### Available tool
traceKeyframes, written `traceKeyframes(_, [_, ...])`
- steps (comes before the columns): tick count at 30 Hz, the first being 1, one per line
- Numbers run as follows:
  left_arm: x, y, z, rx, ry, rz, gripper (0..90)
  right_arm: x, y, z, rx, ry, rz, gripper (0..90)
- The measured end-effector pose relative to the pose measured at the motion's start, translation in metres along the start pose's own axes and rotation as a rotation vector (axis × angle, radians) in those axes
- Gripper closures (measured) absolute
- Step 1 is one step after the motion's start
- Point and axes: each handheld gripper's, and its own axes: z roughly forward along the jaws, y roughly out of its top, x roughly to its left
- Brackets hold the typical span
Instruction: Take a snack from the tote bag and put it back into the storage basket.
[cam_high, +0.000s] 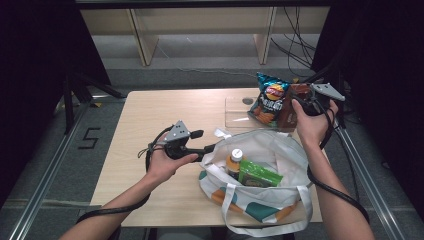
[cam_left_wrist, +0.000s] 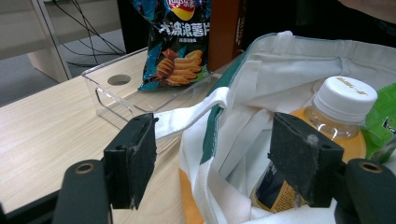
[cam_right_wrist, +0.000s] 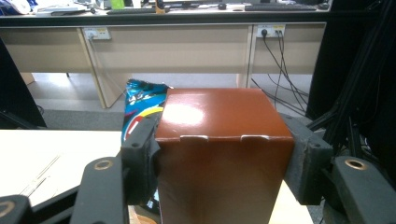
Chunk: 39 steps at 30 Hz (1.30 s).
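The right tool (cam_high: 306, 102) stood at the far right of the table (cam_high: 150, 120) in the high view, its jaws clamped on a brown box (cam_high: 289, 112) that sat upright beside a blue crisp packet (cam_high: 269, 99) in a clear tray (cam_high: 235, 117). Nearer, the left tool (cam_high: 207, 149) reached in at the left rim of a white tote bag (cam_high: 280, 150), which already held an orange drink bottle (cam_high: 234, 161) and a green packet (cam_high: 257, 176).

In the left gripper view, the left tool (cam_left_wrist: 212, 154) had its jaws standing apart, one on each side of the white tote bag's (cam_left_wrist: 299, 51) rim and strap; I could not tell whether either pad touched the cloth. The cloth looked limp and would likely sag shut unless held wide. The orange drink bottle (cam_left_wrist: 327, 126) stood just inside.

In the right gripper view, the right tool (cam_right_wrist: 222, 161) pressed both pads against the side faces of the brown box (cam_right_wrist: 219, 154), just below its tucked top flap. The box looked like glossy card: light, I judged, stiff at the edges but liable to dent under a hard squeeze, and smooth enough to slip. Holding the flat sides high up, as here, seemed the soundest grip. The blue crisp packet (cam_right_wrist: 140, 105) leaned just behind it to the left.
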Motion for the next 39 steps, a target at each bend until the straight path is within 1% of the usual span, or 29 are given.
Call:
traceKeyframes(1, [0.000,0.000,0.000,-0.003,-0.003,0.000,31.1,0.001,-0.001,0.001,0.005,-0.004,0.013,39.3])
traceKeyframes(2, [0.000,0.000,0.001,-0.006,-0.007,0.000,31.1,0.001,-0.001,0.001,0.010,-0.001,0.009,39.3])
traceKeyframes(3, [0.000,0.000,0.000,-0.002,-0.003,0.000,31.1,0.002,-0.001,0.001,0.015,-0.001,0.027,39.3])
traceKeyframes(5, [0.000,0.000,0.000,0.000,-0.001,-0.001,31.1,0.002,-0.002,0.002,0.011,-0.002,0.006,39.3])
traceKeyframes(7, [0.000,0.000,0.000,0.001,-0.002,0.000,31.1,0.002,-0.003,0.003,0.013,0.000,0.007,39.3])
traceKeyframes(9, [0.000,0.000,0.001,0.000,-0.003,0.000,31.1,0.001,-0.003,0.004,0.009,0.000,-0.009,39.3])
traceKeyframes(12, [0.000,0.000,0.001,0.001,-0.004,0.002,31.1,0.002,-0.004,0.004,0.021,0.002,0.008,39.2])
traceKeyframes(13, [0.000,0.000,0.001,0.001,-0.004,0.003,31.1,0.002,-0.004,0.004,0.022,0.002,0.008,39.2])
traceKeyframes(14, [0.000,0.000,0.001,0.001,-0.004,0.003,31.1,0.001,-0.004,0.004,0.025,0.004,-0.004,39.2])
traceKeyframes(15, [-0.001,0.000,0.001,0.000,-0.004,0.002,31.1,0.002,-0.004,0.004,0.025,-0.001,0.002,39.2])
traceKeyframes(16, [-0.001,0.000,0.001,0.001,-0.004,0.003,31.1,0.000,-0.004,0.005,0.022,0.010,-0.019,39.2])
traceKeyframes(18, [-0.001,0.000,0.001,0.001,-0.004,0.004,31.1,0.000,-0.005,0.005,0.033,0.015,-0.013,39.2])
traceKeyframes(19, [-0.001,0.000,0.000,0.002,-0.004,0.005,31.1,0.002,-0.005,0.006,0.031,0.003,0.001,39.2])
traceKeyframes(21, [0.000,0.000,0.001,-0.004,-0.010,0.003,31.1,0.002,-0.006,0.006,0.035,0.006,-0.006,39.2])
traceKeyframes(23, [0.000,0.000,0.001,-0.004,-0.009,0.003,31.1,0.002,-0.007,0.007,0.041,-0.004,-0.009,39.2])
traceKeyframes(25, [0.000,0.000,0.001,-0.004,-0.009,0.003,31.1,0.002,-0.008,0.008,0.024,0.005,-0.006,39.1])
traceKeyframes(26, [-0.001,0.000,0.000,0.003,-0.002,0.004,31.1,0.001,-0.008,0.008,0.040,0.006,-0.006,39.2])
traceKeyframes(29, [-0.001,0.000,0.001,0.003,-0.004,0.006,31.1,0.002,-0.009,0.009,0.050,0.006,0.006,39.1])
traceKeyframes(32, [-0.001,0.000,0.001,0.003,-0.004,0.006,31.1,-0.001,-0.010,0.010,0.043,0.006,-0.015,39.1])
traceKeyframes(33, [-0.001,0.000,0.001,0.002,-0.004,0.005,31.2,0.000,-0.010,0.010,0.049,0.005,-0.006,39.1])
traceKeyframes(36, [-0.001,0.000,0.001,0.003,-0.005,0.006,31.1,-0.001,-0.012,0.010,0.054,0.006,-0.011,39.1])
traceKeyframes(37, [-0.001,0.000,0.001,0.003,-0.005,0.005,31.2,0.001,-0.012,0.010,0.068,0.005,0.007,39.1])
traceKeyframes(38, [-0.001,0.000,0.001,0.003,-0.004,0.006,31.2,0.001,-0.014,0.011,0.063,0.004,0.005,39.1])
traceKeyframes(39, [-0.001,0.000,0.000,0.003,-0.004,0.007,31.1,0.000,-0.015,0.012,0.071,0.007,-0.005,39.1])
